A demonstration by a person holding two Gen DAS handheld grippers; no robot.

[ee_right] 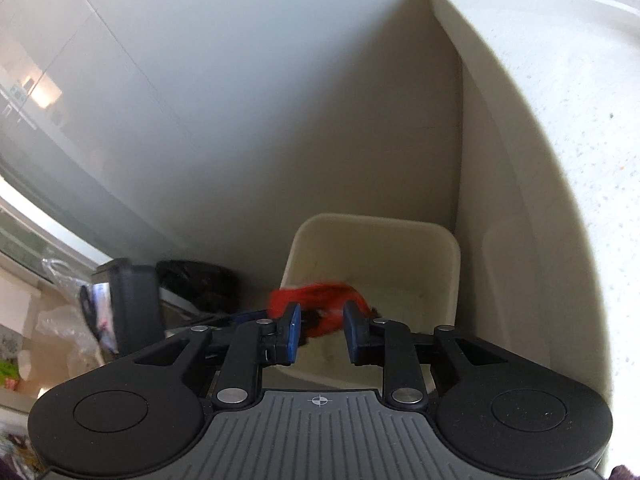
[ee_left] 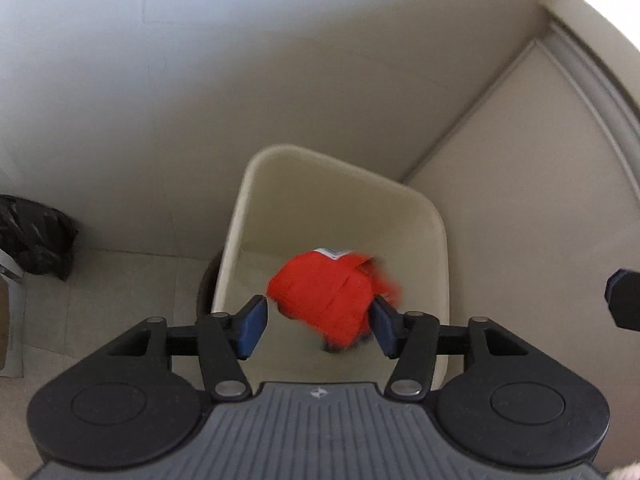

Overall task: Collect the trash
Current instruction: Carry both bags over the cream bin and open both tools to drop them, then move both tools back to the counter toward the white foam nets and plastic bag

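A crumpled red wrapper [ee_left: 328, 296], blurred by motion, is in the air over the mouth of a cream plastic bin [ee_left: 344, 184] that stands in a corner. My left gripper [ee_left: 316, 324] is open above the bin, its blue pads [ee_left: 252, 328] apart; the wrapper is between and beyond them, close to the right pad. In the right wrist view the same red wrapper [ee_right: 316, 300] shows just beyond my right gripper [ee_right: 322, 332], which is open and empty over the bin's [ee_right: 376, 228] near edge.
A black rubbish bag [ee_left: 36, 240] sits on the floor left of the bin; it also shows in the right wrist view [ee_right: 196, 284]. White walls close in behind and to the right. A dark device [ee_right: 132, 304] and clear plastic bags [ee_right: 60, 320] lie at the left.
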